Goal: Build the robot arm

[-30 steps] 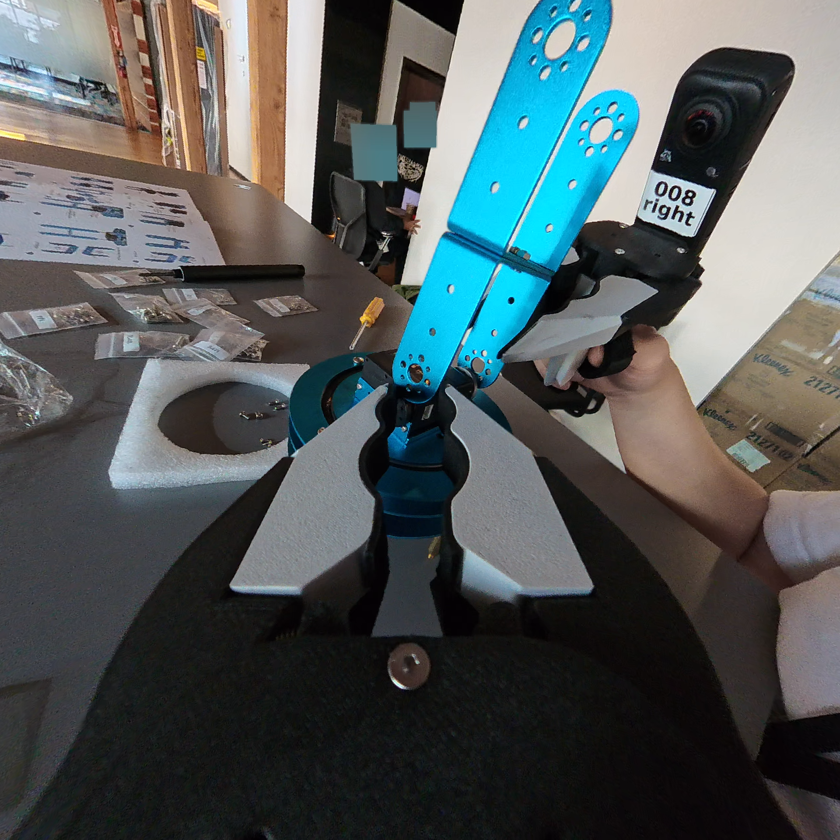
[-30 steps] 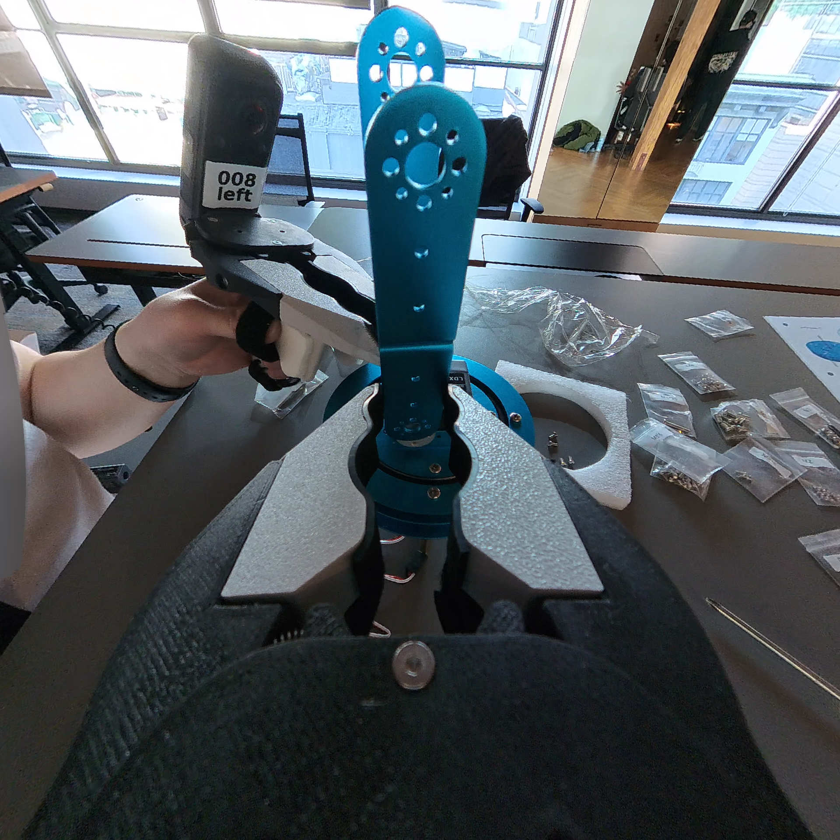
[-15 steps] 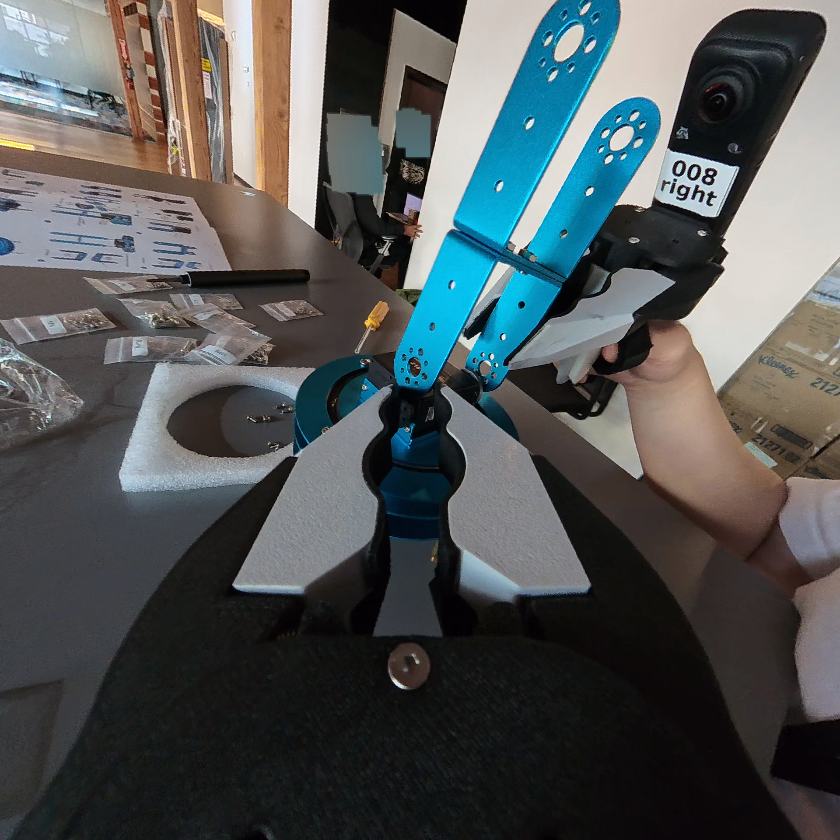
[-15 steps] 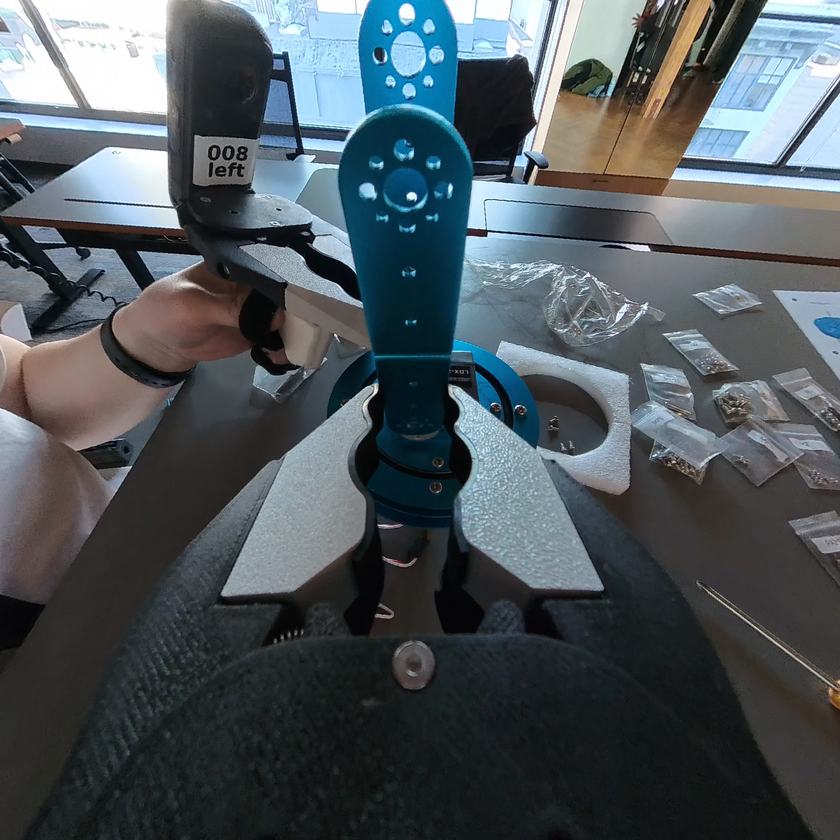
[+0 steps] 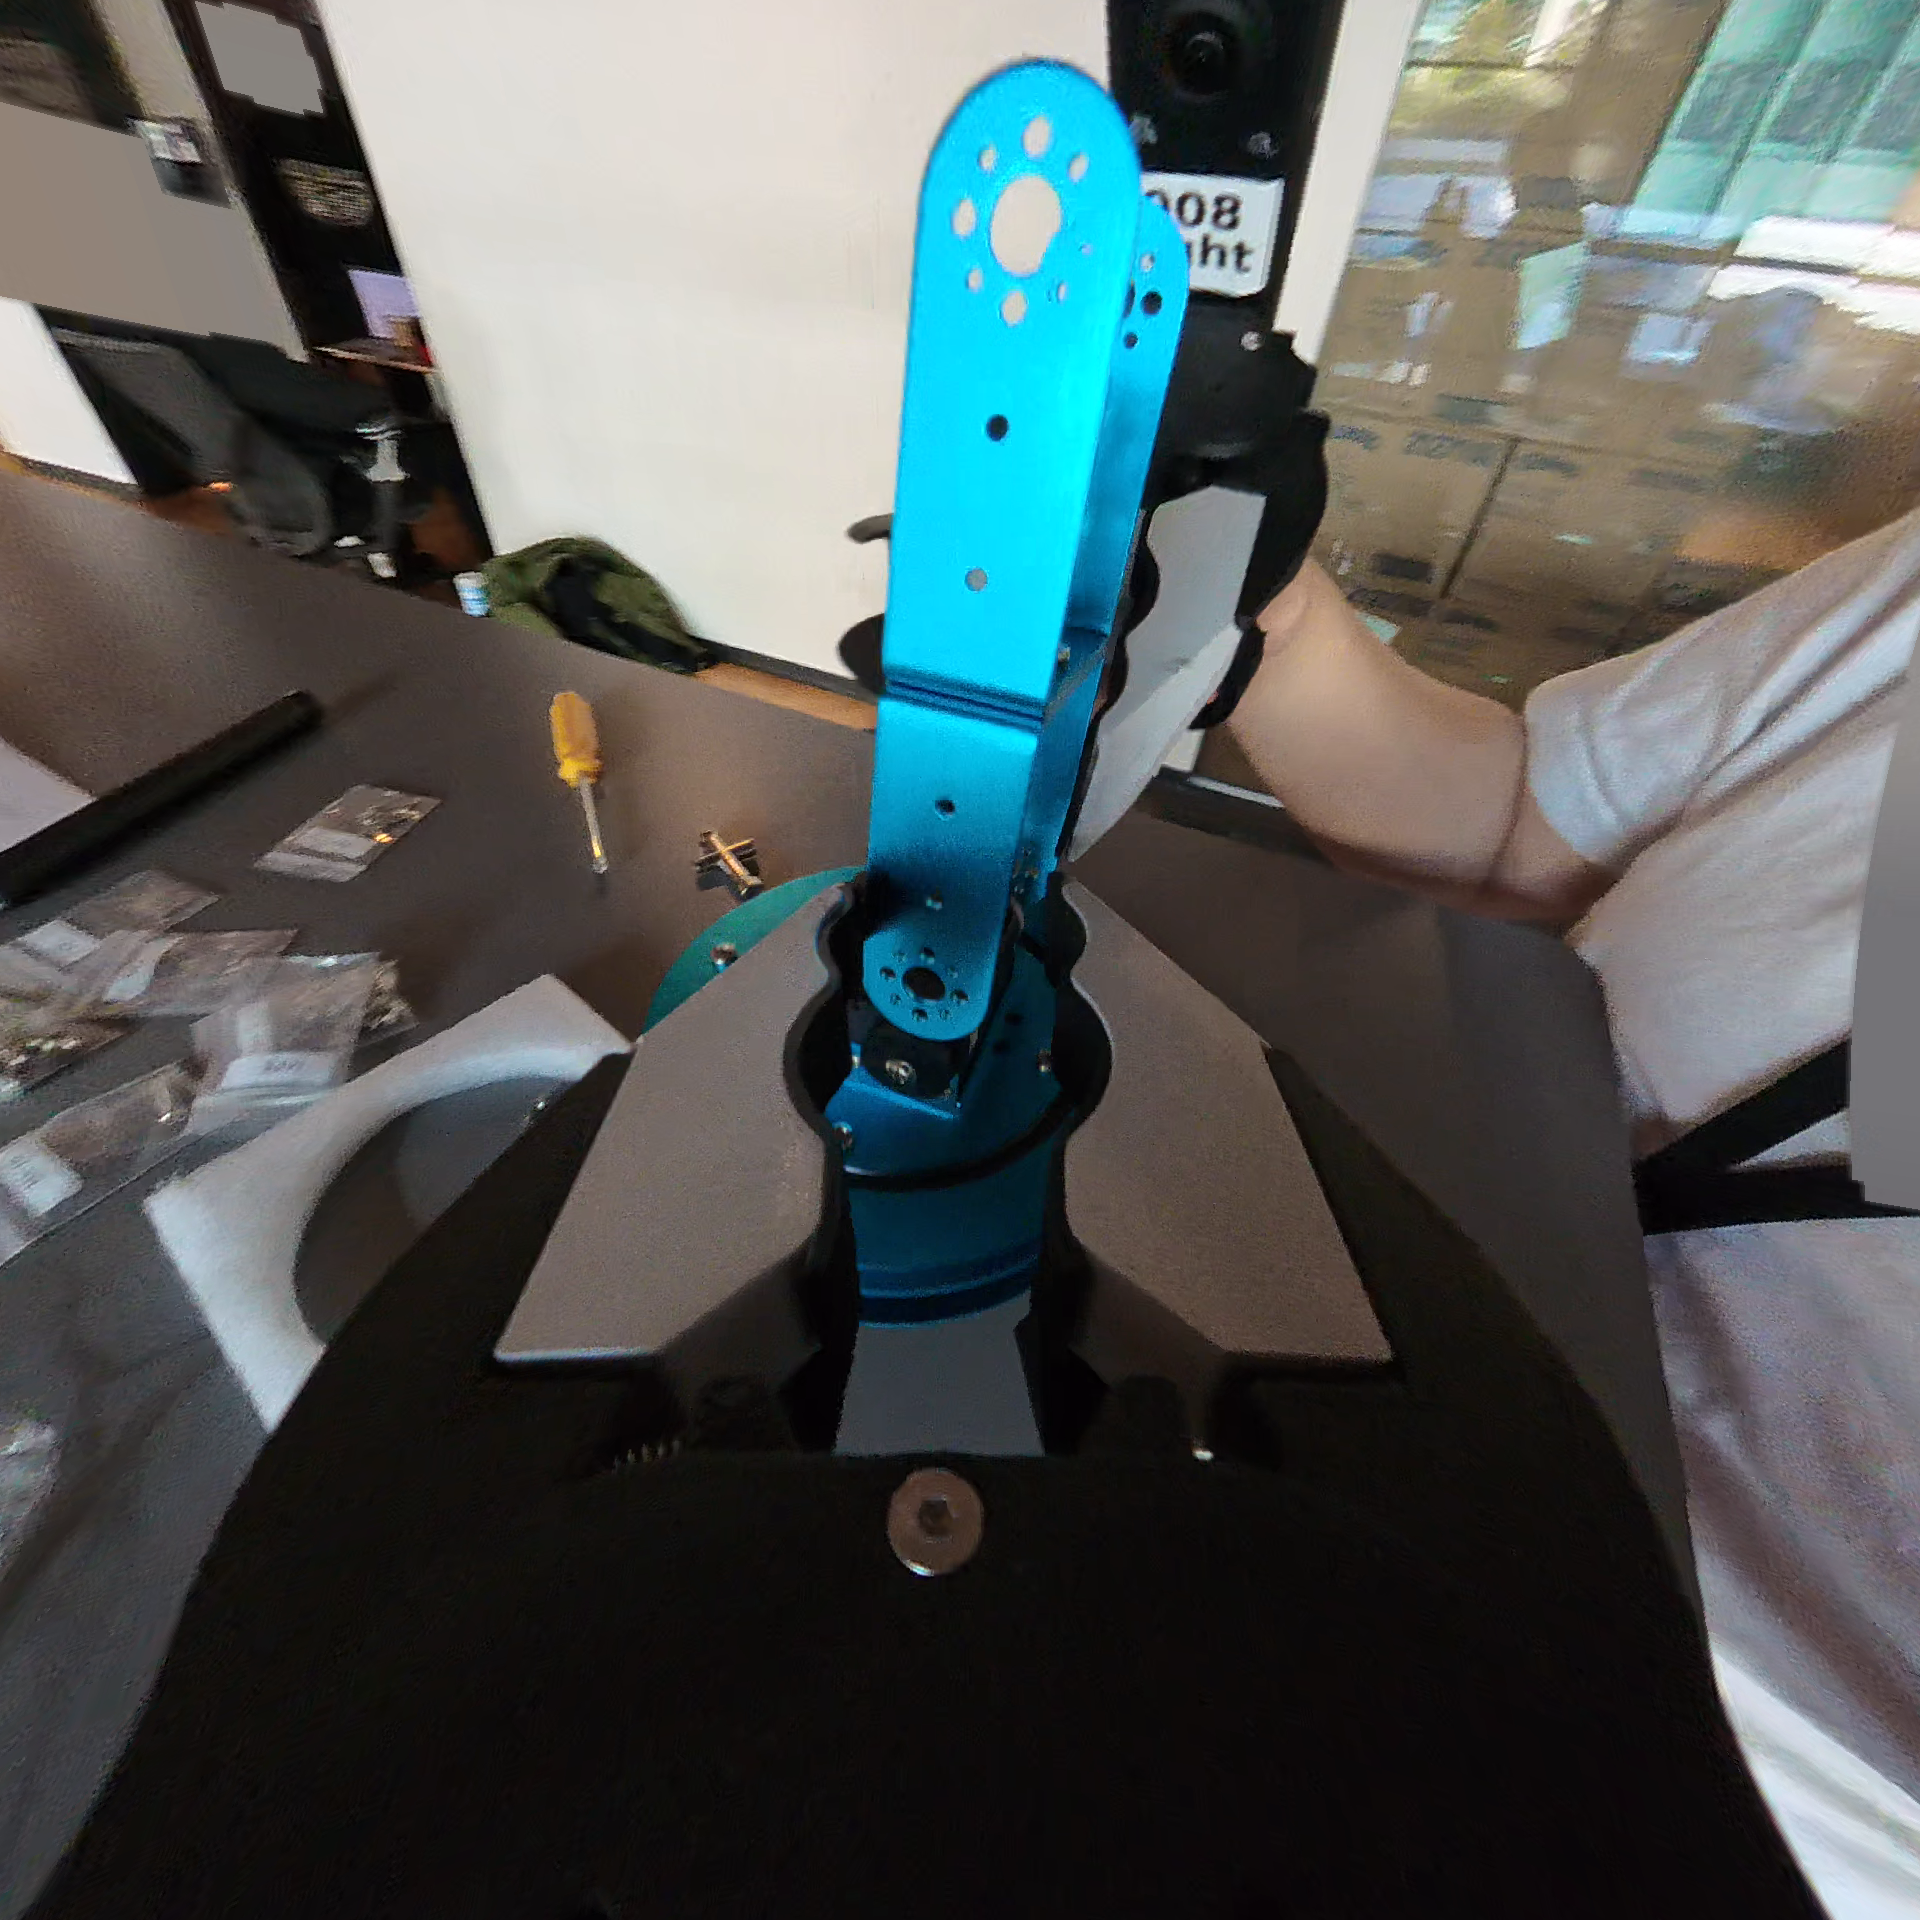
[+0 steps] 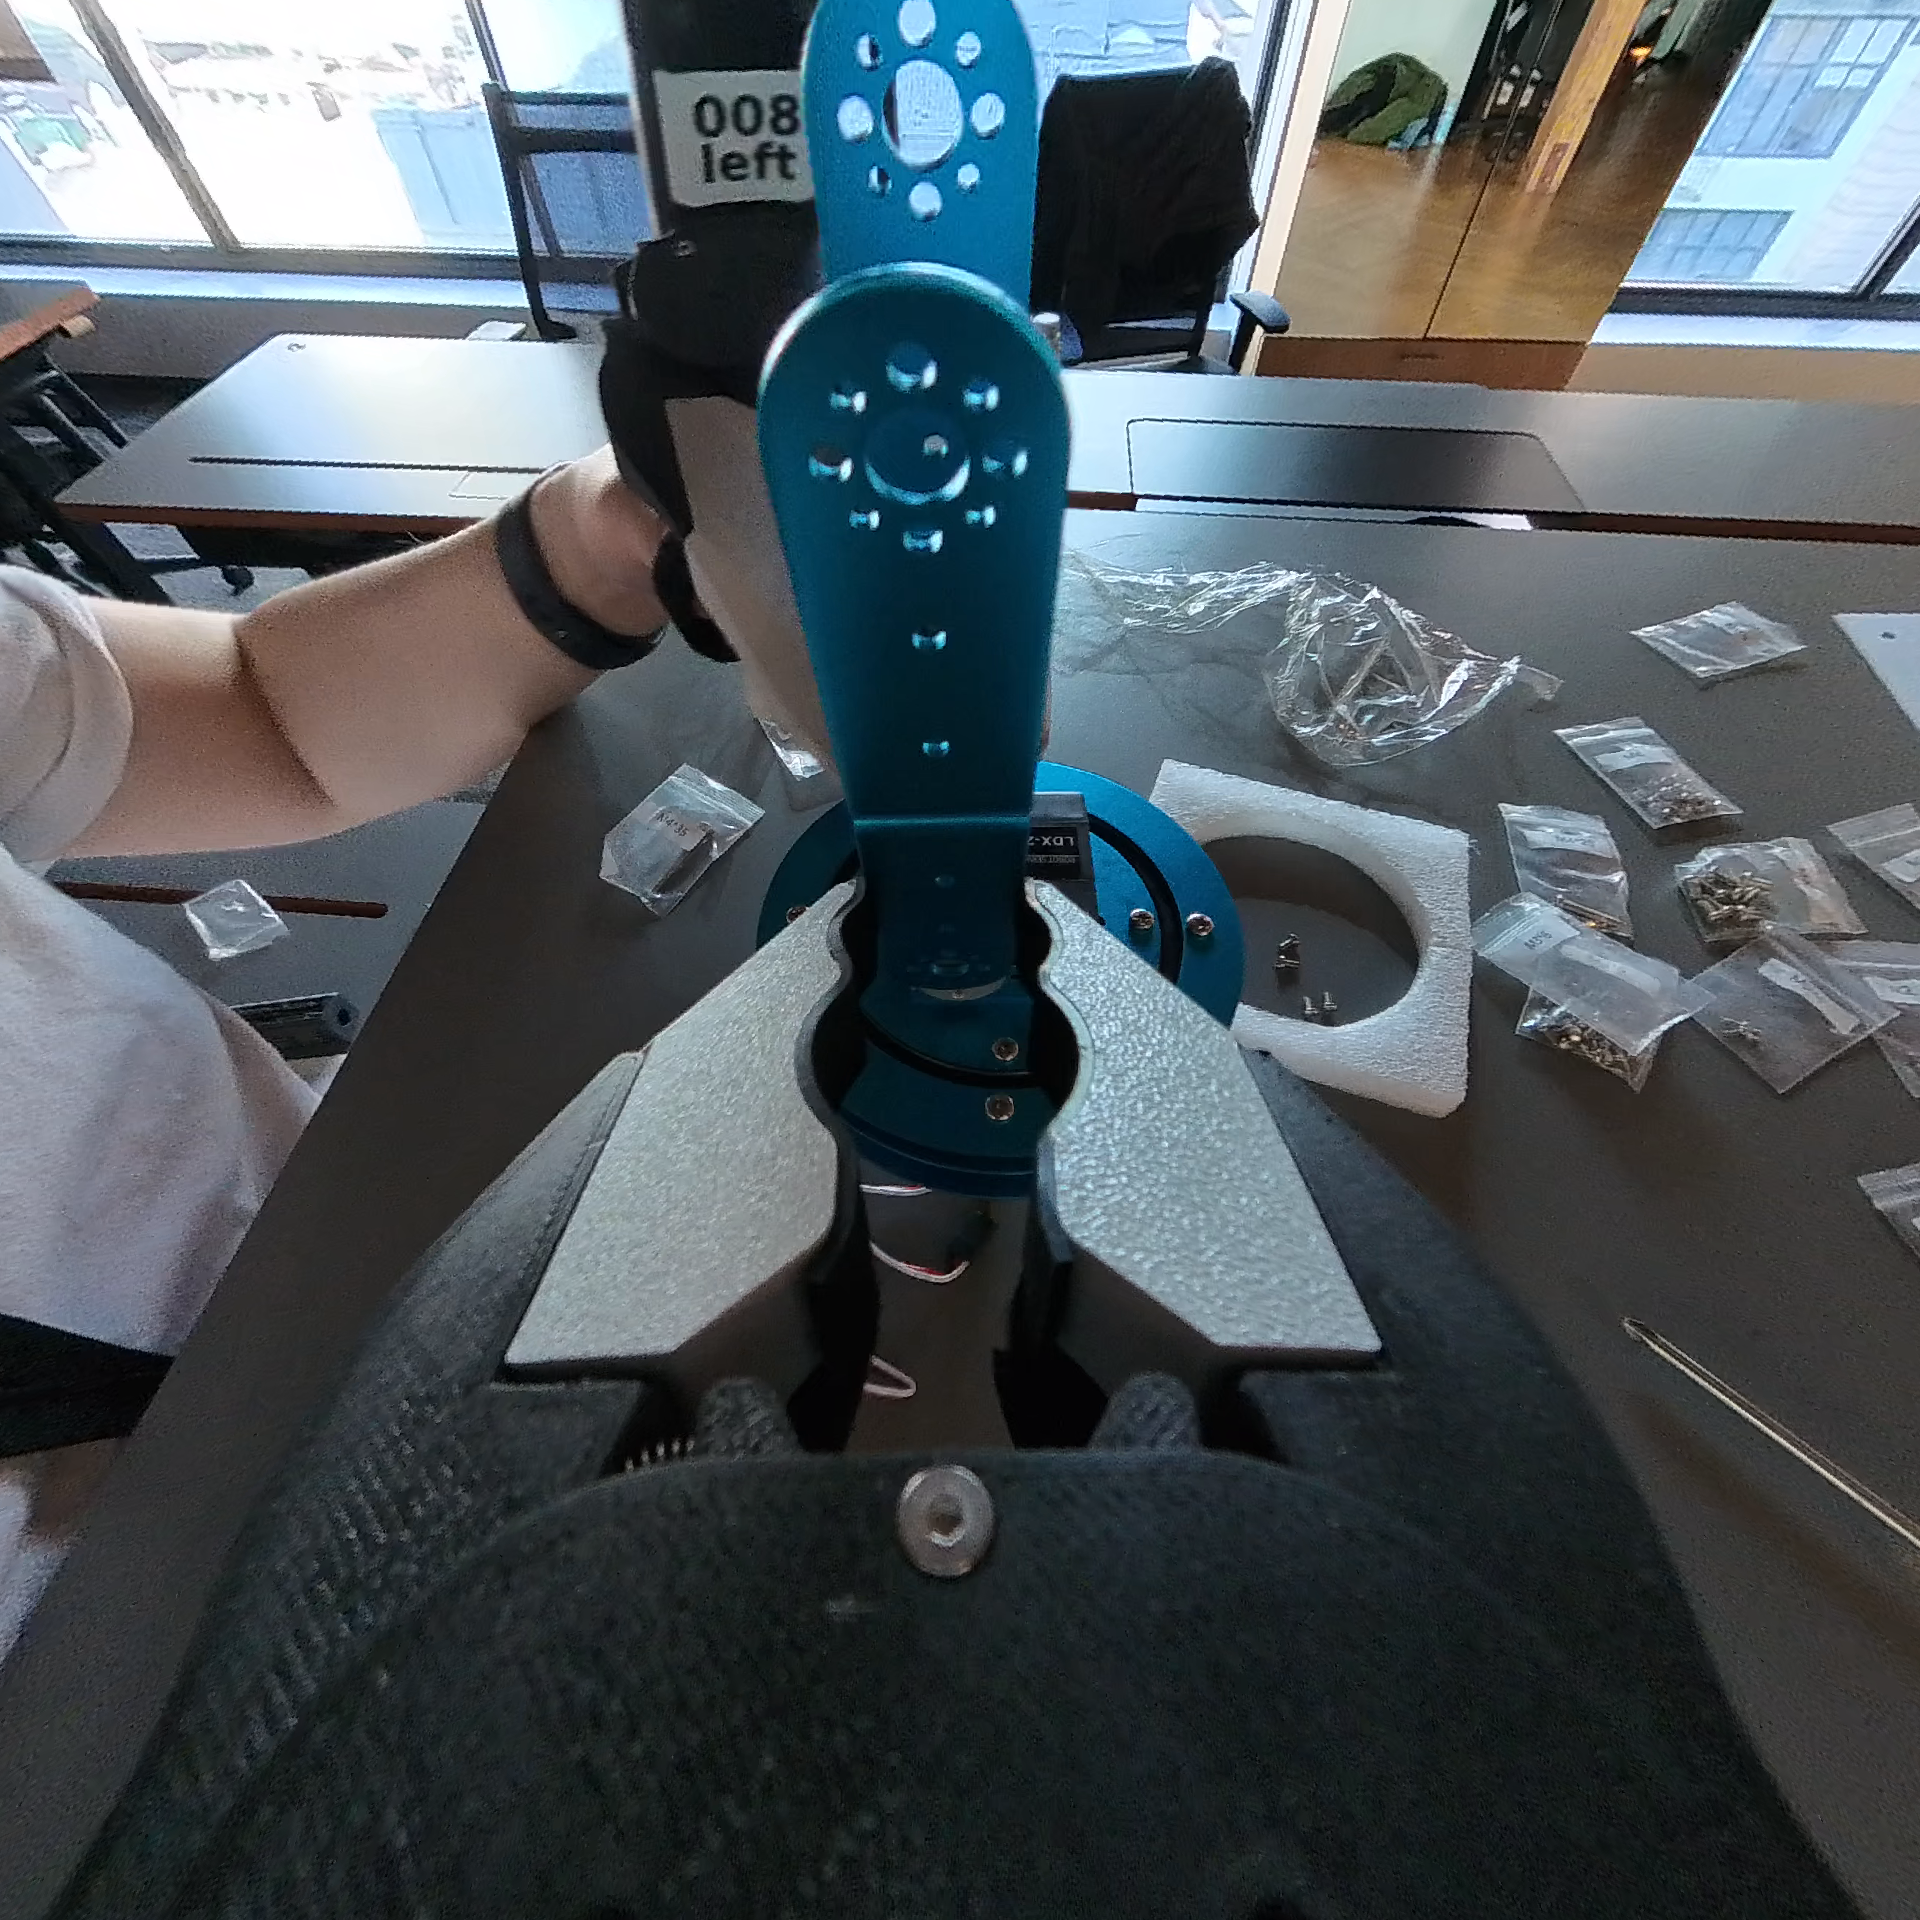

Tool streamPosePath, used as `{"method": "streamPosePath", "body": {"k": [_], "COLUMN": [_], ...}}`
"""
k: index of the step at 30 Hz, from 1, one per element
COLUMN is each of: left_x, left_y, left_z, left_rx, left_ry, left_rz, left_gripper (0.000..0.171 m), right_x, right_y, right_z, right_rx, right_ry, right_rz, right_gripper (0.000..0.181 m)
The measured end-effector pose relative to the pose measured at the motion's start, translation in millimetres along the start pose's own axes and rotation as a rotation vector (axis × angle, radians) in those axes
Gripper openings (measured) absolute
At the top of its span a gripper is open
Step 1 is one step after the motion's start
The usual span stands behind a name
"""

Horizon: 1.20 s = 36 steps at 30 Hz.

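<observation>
- Left wrist view: left gripper (image 5: 945, 914) has both fingers closed around the lower joint of the upright blue anodised metal bracket arm (image 5: 997, 499), which stands on a round blue base (image 6: 1164, 862).
- Right wrist view: right gripper (image 6: 945, 914) clamps the same joint from the opposite side.
- White foam square (image 6: 1351, 935), clear screw bags (image 6: 1590, 977) and yellow-handled screwdriver (image 5: 575, 743) lie on the dark table (image 6: 1558, 1299).

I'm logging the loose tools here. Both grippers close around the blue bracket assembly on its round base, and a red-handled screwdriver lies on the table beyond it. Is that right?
Not quite: the screwdriver has a yellow handle, not red, as the left wrist view shows. The rest stands: the left gripper and right gripper both close around the blue bracket assembly on its round base.
</observation>
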<state>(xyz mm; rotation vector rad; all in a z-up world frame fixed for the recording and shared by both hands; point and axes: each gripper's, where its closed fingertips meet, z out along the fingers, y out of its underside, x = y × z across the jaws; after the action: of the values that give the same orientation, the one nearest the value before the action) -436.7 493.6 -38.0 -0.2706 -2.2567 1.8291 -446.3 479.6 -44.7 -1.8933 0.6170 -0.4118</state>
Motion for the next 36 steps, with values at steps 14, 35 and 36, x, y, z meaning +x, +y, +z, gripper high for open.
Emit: {"method": "streamPosePath", "body": {"k": [14,35,36], "left_x": [2.2,-2.7,-2.7], "left_y": [-1.2,8.9,9.0], "left_z": [-9.3,-9.3,-9.2], "left_rx": [-0.059,-0.14,-0.141], "left_ry": [0.146,0.227,0.228], "left_rz": [0.059,0.074,0.075], "left_gripper": [0.024,0.024,0.024], "right_x": [-5.0,-0.1,0.1], "right_y": [-9.5,-3.7,-3.9], "right_z": [1.3,4.6,4.6], "right_rx": [-0.082,-0.146,-0.144], "right_ry": [-0.009,0.022,0.02], "right_rz": [0.061,0.108,0.112], "right_gripper": [0.026,0.026,0.026]}}
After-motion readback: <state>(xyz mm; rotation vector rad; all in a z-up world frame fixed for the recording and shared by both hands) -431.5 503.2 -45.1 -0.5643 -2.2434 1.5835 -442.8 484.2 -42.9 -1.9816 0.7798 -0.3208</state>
